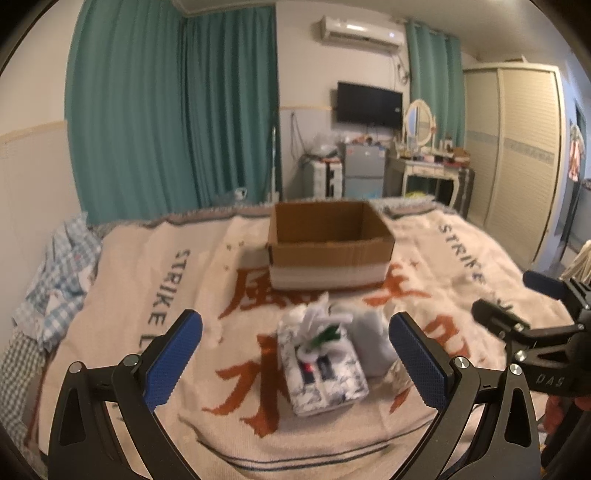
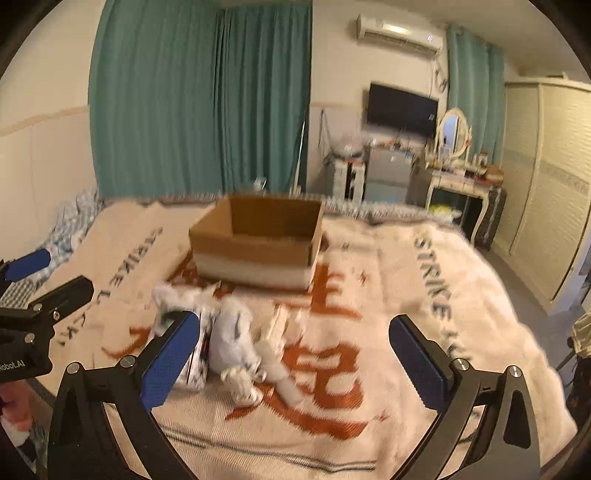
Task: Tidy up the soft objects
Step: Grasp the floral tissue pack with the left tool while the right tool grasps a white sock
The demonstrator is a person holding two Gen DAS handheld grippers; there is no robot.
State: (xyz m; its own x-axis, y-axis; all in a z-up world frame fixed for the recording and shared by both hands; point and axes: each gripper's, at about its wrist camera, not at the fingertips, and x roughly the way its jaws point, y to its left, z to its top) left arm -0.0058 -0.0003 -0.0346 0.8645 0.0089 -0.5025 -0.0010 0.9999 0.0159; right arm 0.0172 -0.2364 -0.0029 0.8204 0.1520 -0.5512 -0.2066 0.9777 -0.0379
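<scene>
Bedroom setup here: teal curtains (image 1: 173, 110) along the far wall, a white AC unit (image 1: 360, 33) mounted up high, and a dark TV (image 1: 369, 105) under it. There's also an oval vanity mirror (image 1: 418, 122) on a cluttered dressing table (image 1: 430, 168), plus a cream wardrobe (image 1: 517, 147) on the right.

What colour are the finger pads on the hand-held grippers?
Blue textured pads on black frames, sharpest in the left wrist view.

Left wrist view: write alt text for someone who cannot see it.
The open left tongs hover over a patterned tissue pack and a grey-white soft bundle lying on a cream blanket with orange characters. Behind them sits an open cardboard box; the right tongs show at the right edge.
</scene>
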